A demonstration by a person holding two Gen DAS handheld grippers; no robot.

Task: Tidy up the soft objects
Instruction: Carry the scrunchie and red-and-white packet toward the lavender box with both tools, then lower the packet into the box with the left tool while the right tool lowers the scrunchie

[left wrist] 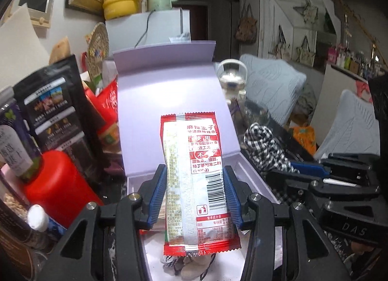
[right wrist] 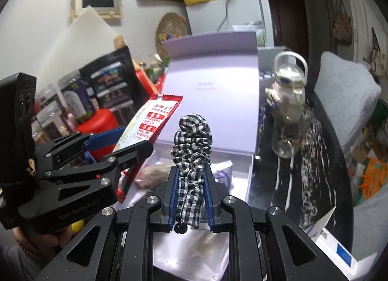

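Observation:
My left gripper (left wrist: 194, 184) is shut on a red and white snack packet (left wrist: 194, 176) and holds it upright above the open lilac box (left wrist: 169, 91). It also shows in the right wrist view, where the left gripper (right wrist: 121, 142) holds the snack packet (right wrist: 150, 120) left of centre. My right gripper (right wrist: 191, 188) is shut on a black and white checked scrunchie (right wrist: 191, 145) over the lilac box (right wrist: 213, 82). The scrunchie (left wrist: 264, 145) and right gripper (left wrist: 305, 174) show at the right in the left wrist view. Soft items lie in the box bottom (left wrist: 189, 266).
A red bottle (left wrist: 55, 184), a black pouch (left wrist: 53, 106) and tubes crowd the left. A clear kettle-like bottle (right wrist: 288, 91) stands on the dark marbled table (right wrist: 315, 159) to the right. A white and blue carton (right wrist: 339, 252) lies at the near right.

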